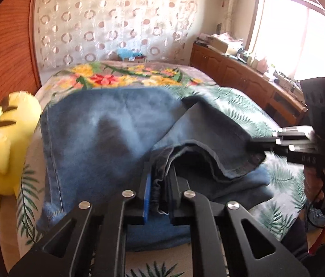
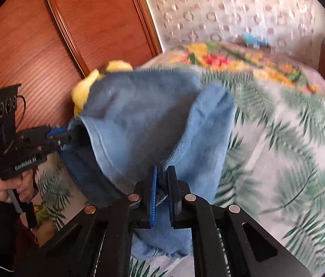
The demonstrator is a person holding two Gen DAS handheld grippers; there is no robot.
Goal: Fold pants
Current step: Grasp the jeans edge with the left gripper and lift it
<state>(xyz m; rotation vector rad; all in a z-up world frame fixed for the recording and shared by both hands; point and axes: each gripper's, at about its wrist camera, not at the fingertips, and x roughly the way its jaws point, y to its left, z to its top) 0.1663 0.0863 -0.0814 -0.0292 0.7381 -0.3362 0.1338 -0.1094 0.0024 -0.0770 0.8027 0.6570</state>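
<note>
Bedroom inspection: on the leaf-print bed [image 1: 238, 101], the left claw [image 1: 159, 184] and right claw [image 2: 162, 184] each pinch an edge of the jeans [image 1: 98, 133] draped ahead of them, and the 2 should travel level so the fold lands square.

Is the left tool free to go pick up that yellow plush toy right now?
Probably not: the left tool is shut on the jeans. The yellow plush toy lies uncovered beside them, but the tool must let go first.

Blue denim pants [image 1: 107, 124], yellow plush toy [image 1: 3, 138], white bedspread [image 2: 289, 161] with green palm leaves, floral blanket [image 1: 125, 73], reddish wood wardrobe [image 2: 47, 34].
</note>
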